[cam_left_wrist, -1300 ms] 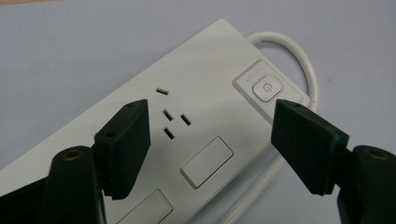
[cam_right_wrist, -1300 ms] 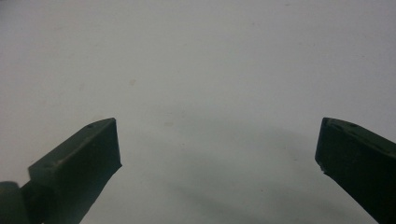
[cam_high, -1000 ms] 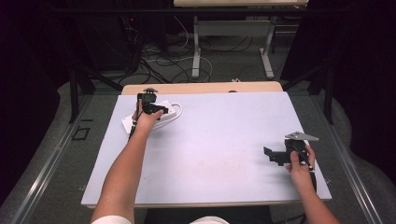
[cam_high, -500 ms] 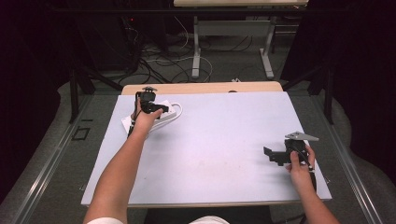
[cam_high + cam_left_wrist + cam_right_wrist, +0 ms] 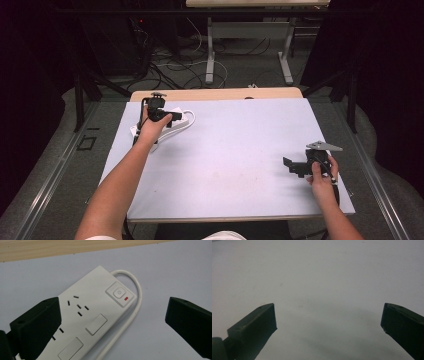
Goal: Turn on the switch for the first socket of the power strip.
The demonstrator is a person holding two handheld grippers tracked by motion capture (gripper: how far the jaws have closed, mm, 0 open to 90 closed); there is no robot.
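Observation:
A white power strip (image 5: 172,123) lies at the far left of the white table (image 5: 225,165), its cord looping beside it. In the left gripper view the power strip (image 5: 90,317) shows sockets and a push switch (image 5: 120,293) with a red light. My left gripper (image 5: 170,118) hovers just above the strip, open, jaws wide apart with nothing between them; in its own view the left gripper (image 5: 112,325) straddles the strip's switch end. My right gripper (image 5: 292,165) rests low at the table's right side, open, and the right gripper (image 5: 328,325) faces bare tabletop.
A wooden strip (image 5: 215,94) edges the table's far side. Beyond it stand a desk frame (image 5: 247,45) and tangled cables (image 5: 170,70) on the floor. Dark curtains close in both sides.

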